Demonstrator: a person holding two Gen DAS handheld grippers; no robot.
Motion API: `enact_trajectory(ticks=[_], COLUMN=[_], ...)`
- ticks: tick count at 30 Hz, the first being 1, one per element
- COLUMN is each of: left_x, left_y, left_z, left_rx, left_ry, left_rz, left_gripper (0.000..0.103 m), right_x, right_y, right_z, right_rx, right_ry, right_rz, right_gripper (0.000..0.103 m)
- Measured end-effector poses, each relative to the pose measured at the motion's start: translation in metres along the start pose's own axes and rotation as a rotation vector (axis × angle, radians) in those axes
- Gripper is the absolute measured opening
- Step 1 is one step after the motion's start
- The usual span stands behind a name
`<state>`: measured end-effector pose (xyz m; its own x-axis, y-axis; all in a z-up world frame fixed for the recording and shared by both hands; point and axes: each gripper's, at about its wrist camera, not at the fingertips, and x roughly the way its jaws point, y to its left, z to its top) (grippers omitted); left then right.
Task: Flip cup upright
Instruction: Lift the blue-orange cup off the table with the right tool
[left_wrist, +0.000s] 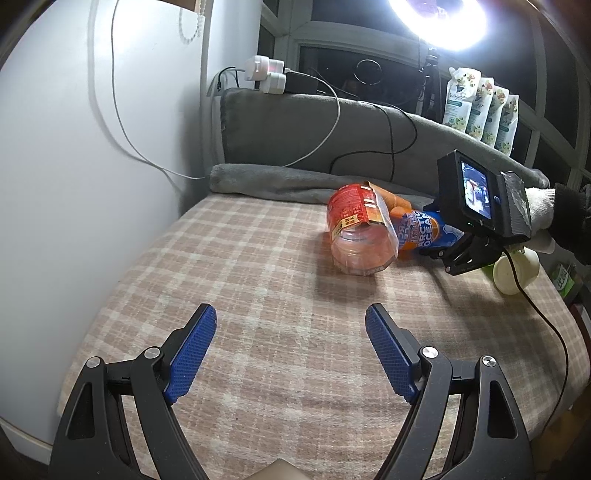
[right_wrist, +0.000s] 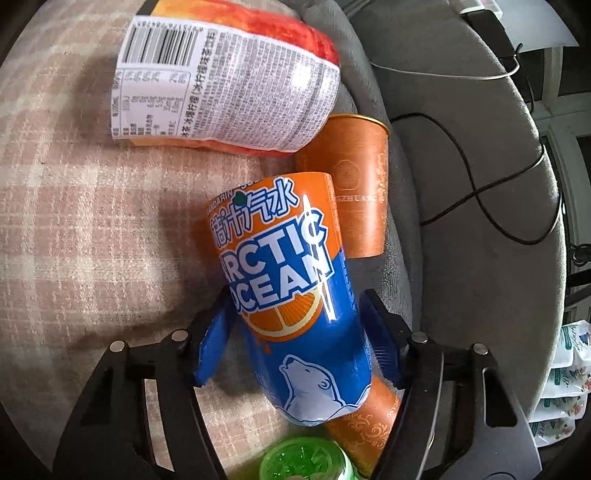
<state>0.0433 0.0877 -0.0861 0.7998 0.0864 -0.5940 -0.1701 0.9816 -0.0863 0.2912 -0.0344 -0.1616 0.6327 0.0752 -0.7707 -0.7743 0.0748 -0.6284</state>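
Honestly risky: right claw (right_wrist: 291, 339) grips blue-orange Arctic Ocean cup (right_wrist: 291, 295) loosely; it may slip or knock orange paper cup (right_wrist: 354, 192). Left claw (left_wrist: 291, 347) open, empty.

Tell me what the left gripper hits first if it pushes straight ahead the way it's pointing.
Probably the clear red-labelled bottle lying on the plaid blanket. The left gripper is open and empty, with only bare blanket before that; depth is uncertain.

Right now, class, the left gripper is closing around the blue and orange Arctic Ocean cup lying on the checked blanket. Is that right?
Not quite: it is the right gripper, not the left, whose fingers flank the Arctic Ocean cup on the checked blanket, as the right wrist view shows. In the left wrist view, the left gripper is open and holds nothing.
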Motion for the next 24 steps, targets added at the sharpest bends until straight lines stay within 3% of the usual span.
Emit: enact_trajectory(ticks=[7,13,18,24], left_x=[-0.008,-0.020,-0.031,-0.042], left_y=[-0.003,-0.009,-0.016,-0.026], left_z=[0.000,-0.001,-0.004,-0.009], left_rx=[0.008,0.018,0.033,0.053], left_ry=[-0.016,-0.032,-0.045,-0.053], left_rz=[-0.004,-0.018,-0.036,-0.057], left_gripper=[0.083,0.083,0.083,0.083], right_x=[-0.029,-0.055,-0.086,-0.112], right_y=[-0.002,-0.012,-0.021,-0.012], right_z=[-0.009,-0.024,-0.039,-0.062], right_rx=[0.071,0.225,0.458,0.699], right_ry=[-0.045,-0.109,-0.181,-0.203], right_rz=[0.024,0.091,0.223,0.389], right_gripper=[0.070,0.070,0.070,0.070])
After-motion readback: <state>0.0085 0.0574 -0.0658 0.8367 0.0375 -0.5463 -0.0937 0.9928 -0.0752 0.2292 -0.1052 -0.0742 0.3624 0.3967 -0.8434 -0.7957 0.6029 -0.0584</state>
